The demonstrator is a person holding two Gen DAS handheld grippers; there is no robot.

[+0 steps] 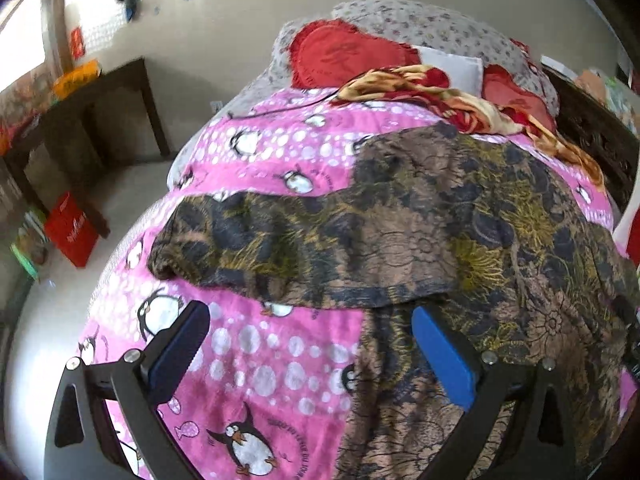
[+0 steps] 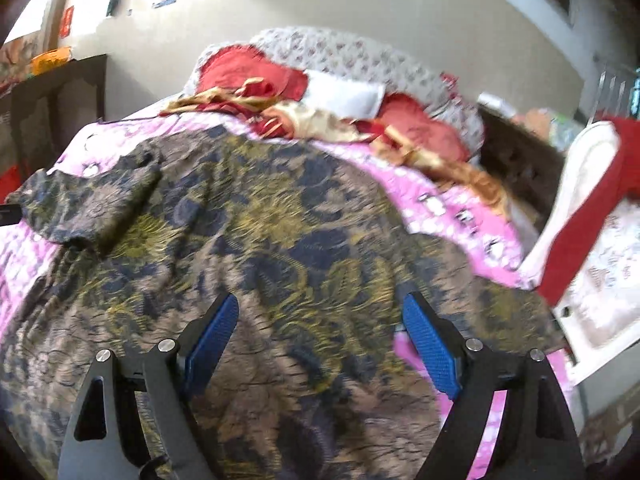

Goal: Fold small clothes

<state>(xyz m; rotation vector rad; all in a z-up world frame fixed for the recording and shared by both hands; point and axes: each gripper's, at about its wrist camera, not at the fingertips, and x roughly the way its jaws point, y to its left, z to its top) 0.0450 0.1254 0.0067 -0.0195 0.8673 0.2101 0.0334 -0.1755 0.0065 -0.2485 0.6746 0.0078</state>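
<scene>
**On bed: garment spread, both grippers wide apart, nothing held**

On bed w/ pink fleece penguin-print blanket (image 1: 280, 360): brown lace-look garment w/ navy and yellow floral pattern (image 1: 460, 220), spread mostly flat across blanket's middle and right side. One sleeve (image 1: 224, 236) out to the left over pink fabric, cuff rumpled. In right wrist view, same garment (image 2: 260, 240) across most of the foreground, sleeve (image 2: 92, 204) folded in at upper left.

Left gripper (image 1: 310, 346), black frame, blue pads: jaws spread wide, empty. Left pad above bare blanket, right pad at garment's lower hem edge; touching cloth or not, can't tell.

Right gripper (image 2: 320, 340): jaws likewise wide, empty, low over garment body near its right edge, pink blanket beside right pad.

Far end of bed: red heart-shaped cushion (image 1: 340, 54), white pillow (image 1: 452, 66), crumpled red-and-gold floral cloth (image 1: 440, 96), grey small-flower sheet (image 1: 420, 24). Left of bed: dark wooden table (image 1: 80, 120) against pale wall, orange item on top, red carton (image 1: 72, 232) on light floor beneath. Dark carved bed frame (image 2: 516, 160) on right side.
</scene>
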